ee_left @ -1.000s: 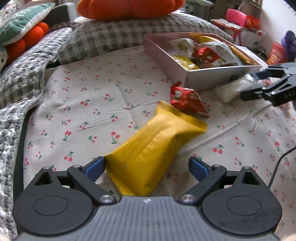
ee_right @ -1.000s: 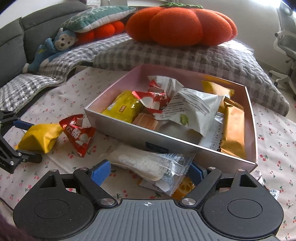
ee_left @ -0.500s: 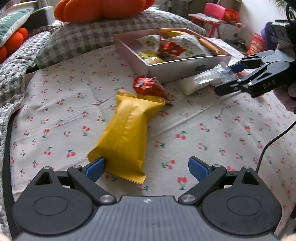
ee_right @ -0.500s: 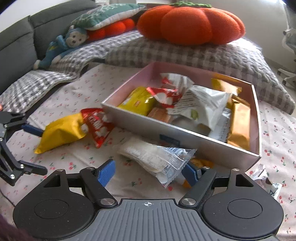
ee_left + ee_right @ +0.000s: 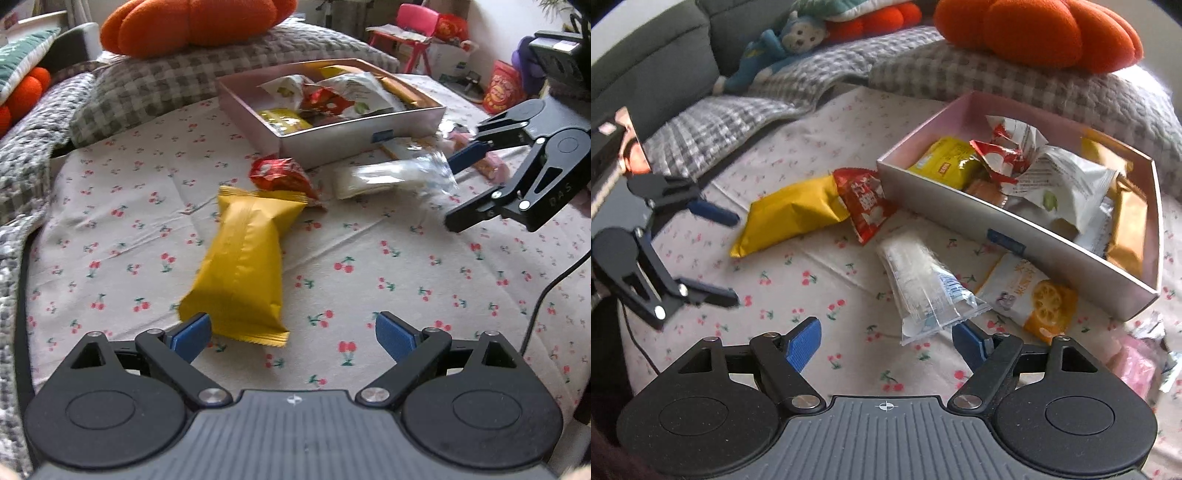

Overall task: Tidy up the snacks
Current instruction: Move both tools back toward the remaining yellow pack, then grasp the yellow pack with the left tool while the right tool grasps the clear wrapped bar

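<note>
A yellow snack pack (image 5: 243, 266) lies on the cherry-print sheet, its near end by the left pad of my open, empty left gripper (image 5: 293, 332). It also shows in the right wrist view (image 5: 792, 216). A red pack (image 5: 282, 175) touches its far end. A clear white pack (image 5: 918, 284) lies in front of my open, empty right gripper (image 5: 886, 339), its near end by the right pad. An orange-printed pack (image 5: 1027, 291) lies beside the pink box (image 5: 1015, 242), which holds several snacks.
Checked pillows (image 5: 177, 85) and an orange pumpkin cushion (image 5: 1038, 33) lie behind the box. A pink wrapper (image 5: 1134, 362) and foil scraps lie at the right. A blue monkey toy (image 5: 775, 48) sits at the sofa. A cable (image 5: 546, 295) trails on the sheet.
Both grippers have pulled back from the snacks. The yellow pack has slid left out of the left jaws. The clear pack now lies free ahead of the right gripper.
</note>
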Demonstrator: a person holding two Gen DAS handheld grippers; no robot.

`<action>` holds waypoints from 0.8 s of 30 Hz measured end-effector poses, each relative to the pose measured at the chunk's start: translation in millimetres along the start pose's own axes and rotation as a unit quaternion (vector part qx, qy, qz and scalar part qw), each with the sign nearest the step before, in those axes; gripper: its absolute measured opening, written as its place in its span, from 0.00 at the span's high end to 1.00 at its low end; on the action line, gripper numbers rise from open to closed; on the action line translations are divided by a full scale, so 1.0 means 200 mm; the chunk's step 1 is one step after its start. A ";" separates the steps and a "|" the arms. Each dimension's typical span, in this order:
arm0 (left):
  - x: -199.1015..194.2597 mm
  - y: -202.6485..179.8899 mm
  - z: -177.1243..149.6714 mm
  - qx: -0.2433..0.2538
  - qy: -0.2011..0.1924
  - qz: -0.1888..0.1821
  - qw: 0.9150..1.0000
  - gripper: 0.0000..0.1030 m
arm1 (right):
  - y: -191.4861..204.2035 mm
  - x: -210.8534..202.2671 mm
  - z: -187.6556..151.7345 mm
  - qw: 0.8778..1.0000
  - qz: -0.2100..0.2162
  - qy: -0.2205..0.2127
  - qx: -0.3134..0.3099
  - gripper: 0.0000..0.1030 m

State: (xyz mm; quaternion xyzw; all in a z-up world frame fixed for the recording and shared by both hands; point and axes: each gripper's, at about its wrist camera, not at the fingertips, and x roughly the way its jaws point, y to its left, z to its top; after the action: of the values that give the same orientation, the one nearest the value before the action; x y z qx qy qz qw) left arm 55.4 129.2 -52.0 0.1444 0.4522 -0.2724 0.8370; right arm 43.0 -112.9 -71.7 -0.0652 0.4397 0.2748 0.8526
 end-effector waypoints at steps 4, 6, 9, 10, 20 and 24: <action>0.02 0.03 0.00 0.000 0.000 0.033 0.999 0.06 | -0.05 0.03 -0.01 0.999 -0.039 0.023 0.008 0.23; 0.03 0.04 0.01 -0.004 -0.004 0.044 0.999 0.06 | -0.07 0.04 -0.02 0.999 -0.049 0.023 0.010 0.23; 0.05 0.05 0.03 -0.011 -0.007 0.052 0.999 0.06 | -0.08 0.05 -0.02 0.998 -0.057 0.012 0.005 0.23; 0.06 0.05 0.04 -0.011 -0.007 0.054 0.998 0.06 | -0.08 0.05 -0.02 0.998 -0.056 0.006 0.003 0.23; 0.09 0.04 0.05 -0.018 0.015 0.013 1.000 0.08 | -0.02 0.12 0.01 1.000 -0.019 0.012 -0.009 0.24; 0.08 0.03 0.04 -0.017 0.021 -0.001 1.000 0.08 | 0.02 0.11 -0.01 0.999 0.010 0.027 -0.024 0.24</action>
State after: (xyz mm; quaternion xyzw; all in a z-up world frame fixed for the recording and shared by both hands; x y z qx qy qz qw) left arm 71.4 125.3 -60.3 0.1351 0.4740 -0.2628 0.8295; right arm 50.6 -101.6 -89.6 -0.0886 0.4561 0.2916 0.8361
